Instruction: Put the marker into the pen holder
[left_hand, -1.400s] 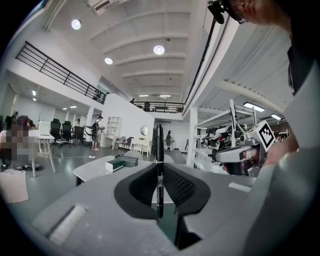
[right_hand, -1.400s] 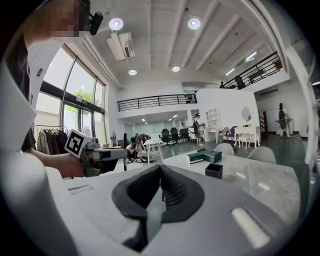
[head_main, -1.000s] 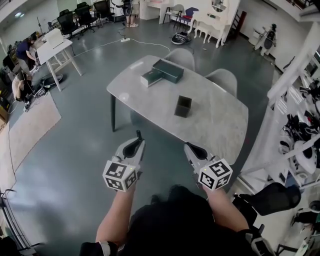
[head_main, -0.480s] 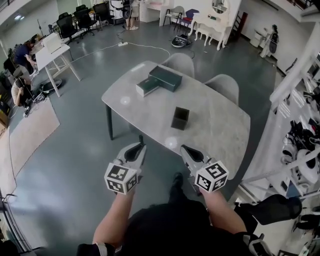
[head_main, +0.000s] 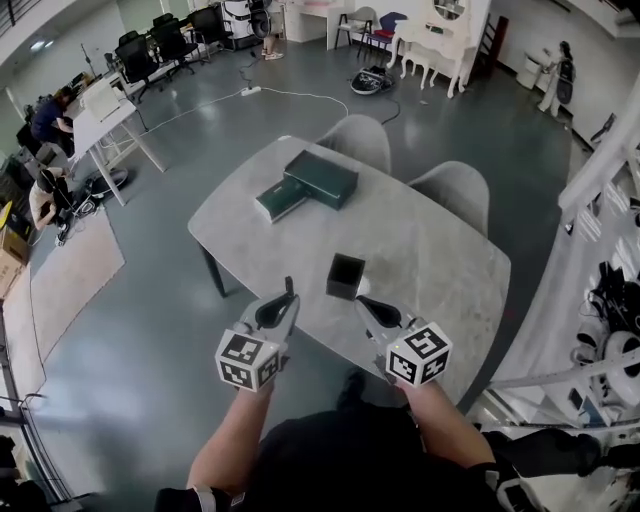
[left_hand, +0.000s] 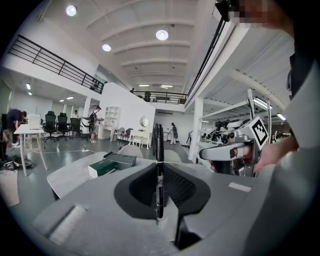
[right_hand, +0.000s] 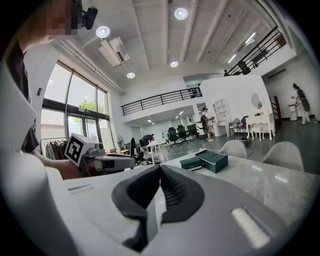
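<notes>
Now that the person has closed on the table (head_main: 440, 245), both grippers sit just short of the pen holder (head_main: 345, 276).
The left gripper (head_main: 283, 303) clamps the upright marker (left_hand: 159, 170), left of the pen holder; the right gripper (head_main: 368, 306) is closed, empty. Insertion looks next.

A person (head_main: 45, 112) is working at a white desk (head_main: 118, 108) far left in a big open-plan office, black office chairs (head_main: 135, 55) standing beyond, a railed mezzanine (left_hand: 55, 65) overlooking it.
</notes>
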